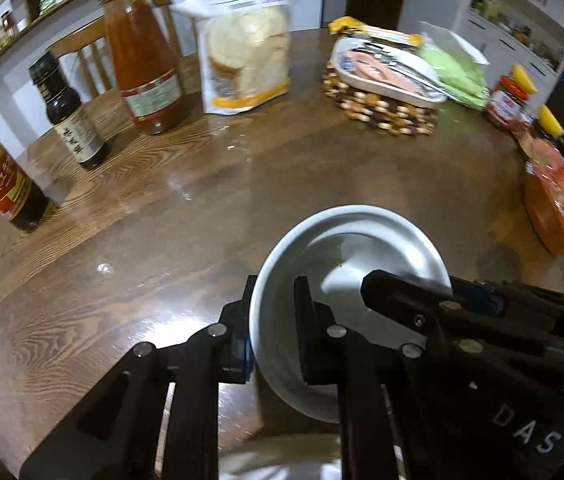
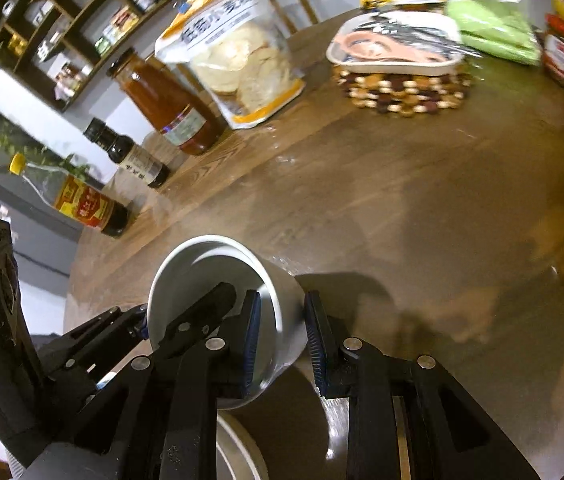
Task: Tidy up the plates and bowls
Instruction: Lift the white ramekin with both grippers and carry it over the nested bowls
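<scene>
White glazed ceramic bowl [image 1: 346, 280], rigid, slick and breakable, is being pinched at opposite rim walls by your left gripper [image 1: 273, 344] and right gripper [image 2: 282, 344].

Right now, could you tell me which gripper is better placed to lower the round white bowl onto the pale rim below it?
Probably the right gripper: it clamps the white bowl's wall, and the pale rim lies directly under it. The left gripper pinches the far rim.

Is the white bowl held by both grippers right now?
Yes, the left gripper pinches one side of the white bowl's rim and the right gripper the other.
</scene>
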`<state>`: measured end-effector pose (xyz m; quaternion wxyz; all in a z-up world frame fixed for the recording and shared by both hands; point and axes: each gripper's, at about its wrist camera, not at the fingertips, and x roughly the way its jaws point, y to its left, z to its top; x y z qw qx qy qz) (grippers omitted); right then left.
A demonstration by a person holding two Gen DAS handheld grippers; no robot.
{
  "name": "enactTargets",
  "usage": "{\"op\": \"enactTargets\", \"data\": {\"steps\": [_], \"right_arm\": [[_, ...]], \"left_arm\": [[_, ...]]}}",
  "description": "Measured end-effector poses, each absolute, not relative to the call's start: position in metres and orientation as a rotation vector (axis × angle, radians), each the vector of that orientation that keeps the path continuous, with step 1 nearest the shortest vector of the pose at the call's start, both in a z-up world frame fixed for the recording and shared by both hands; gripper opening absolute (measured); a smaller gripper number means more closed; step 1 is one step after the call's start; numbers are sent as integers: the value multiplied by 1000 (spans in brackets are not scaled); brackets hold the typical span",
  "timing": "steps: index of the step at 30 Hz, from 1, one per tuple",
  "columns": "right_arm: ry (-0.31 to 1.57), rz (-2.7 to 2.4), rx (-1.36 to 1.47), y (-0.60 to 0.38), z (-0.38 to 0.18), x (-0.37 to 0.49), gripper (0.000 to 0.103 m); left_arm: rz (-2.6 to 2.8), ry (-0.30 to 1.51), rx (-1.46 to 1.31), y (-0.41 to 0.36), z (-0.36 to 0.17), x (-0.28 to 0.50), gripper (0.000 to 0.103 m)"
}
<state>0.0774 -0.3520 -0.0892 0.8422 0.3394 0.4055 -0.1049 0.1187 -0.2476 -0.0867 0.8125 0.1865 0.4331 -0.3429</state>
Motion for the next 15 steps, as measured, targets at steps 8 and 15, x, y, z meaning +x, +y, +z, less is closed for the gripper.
{"op": "enactTargets", "data": {"steps": [8,15], "right_arm": [[824,-265,711,-346,-74,51,27],[815,-268,675,-336,-63,46,27]], "left_arm": [[-798,902,413,-248,-72,94,13],[-804,882,405,-238,-59,84,12]]}}
